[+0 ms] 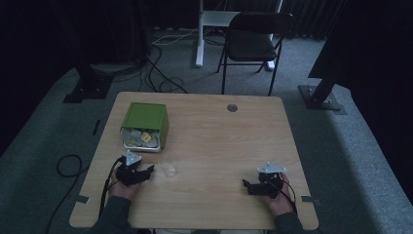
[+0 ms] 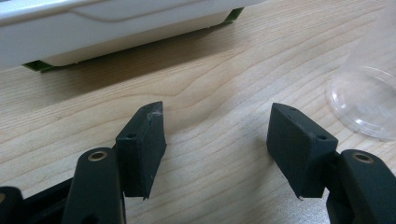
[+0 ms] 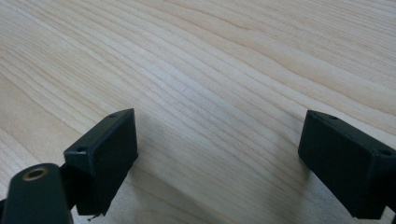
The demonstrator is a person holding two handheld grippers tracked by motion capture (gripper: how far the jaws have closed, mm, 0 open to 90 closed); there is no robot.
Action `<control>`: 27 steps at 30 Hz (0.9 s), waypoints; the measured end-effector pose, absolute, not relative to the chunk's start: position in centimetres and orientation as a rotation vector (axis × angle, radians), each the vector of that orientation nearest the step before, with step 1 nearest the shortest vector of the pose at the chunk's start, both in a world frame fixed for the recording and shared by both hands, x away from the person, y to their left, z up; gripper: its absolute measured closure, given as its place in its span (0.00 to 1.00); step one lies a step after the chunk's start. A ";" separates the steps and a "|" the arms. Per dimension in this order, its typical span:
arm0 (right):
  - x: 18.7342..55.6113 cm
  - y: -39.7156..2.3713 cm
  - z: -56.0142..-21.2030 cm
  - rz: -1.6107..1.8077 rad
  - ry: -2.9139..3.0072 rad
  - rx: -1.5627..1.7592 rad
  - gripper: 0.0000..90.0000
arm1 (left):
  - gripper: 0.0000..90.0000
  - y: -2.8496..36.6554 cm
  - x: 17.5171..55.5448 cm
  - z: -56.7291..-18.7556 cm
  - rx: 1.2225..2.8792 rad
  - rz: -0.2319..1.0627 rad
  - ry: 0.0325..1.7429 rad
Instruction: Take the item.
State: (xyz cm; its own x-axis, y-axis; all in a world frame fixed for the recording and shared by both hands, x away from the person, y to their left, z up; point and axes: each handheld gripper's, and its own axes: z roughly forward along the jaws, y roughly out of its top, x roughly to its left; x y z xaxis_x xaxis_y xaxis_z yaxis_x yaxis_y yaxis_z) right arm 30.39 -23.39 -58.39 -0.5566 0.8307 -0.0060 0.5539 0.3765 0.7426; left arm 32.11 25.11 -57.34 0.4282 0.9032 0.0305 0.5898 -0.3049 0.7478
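Observation:
A green box (image 1: 144, 124) lies tipped on its side at the table's left, its white-rimmed mouth facing the person and several small grey and yellow pieces (image 1: 141, 138) inside. A clear plastic cup (image 1: 170, 165) stands just in front of it. My left gripper (image 1: 144, 172) rests on the table left of the cup, open with nothing between its jaws. In the left gripper view the box's white rim (image 2: 107, 28) runs across the top and the cup's base (image 2: 364, 100) shows at the right. My right gripper (image 1: 247, 185) rests at the table's right front, open over bare wood (image 3: 210, 93).
The wooden table (image 1: 219, 141) has a round cable hole (image 1: 232, 107) near its far edge. Behind it stand a black folding chair (image 1: 253, 41) and a white desk leg (image 1: 199, 34). Black stand bases sit at the left (image 1: 87, 87) and right (image 1: 321, 95). Cables lie on the carpet.

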 end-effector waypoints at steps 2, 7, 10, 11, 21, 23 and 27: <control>30.4 -23.4 -58.4 1.002 2.263 1.202 0.12 | 0.42 25.1 32.1 -57.3 2.015 0.601 1.256; 30.2 -23.5 -58.4 1.007 2.268 1.197 0.13 | 0.43 25.1 32.1 -57.3 2.015 0.603 1.256; 30.2 -23.5 -58.4 1.006 2.269 1.195 0.13 | 0.43 25.1 32.1 -57.3 2.014 0.603 1.258; 30.2 -23.5 -58.4 1.006 2.268 1.196 0.13 | 0.43 25.1 32.1 -57.3 2.015 0.603 1.258; 30.2 -23.5 -58.4 1.007 2.268 1.196 0.13 | 0.43 25.0 32.1 -57.4 2.012 0.606 1.259; 30.2 -23.5 -58.4 1.006 2.268 1.196 0.13 | 0.43 25.0 32.0 -57.3 2.011 0.607 1.260; 30.2 -23.5 -58.4 1.006 2.268 1.195 0.13 | 0.46 24.9 31.9 -57.3 2.018 0.605 1.255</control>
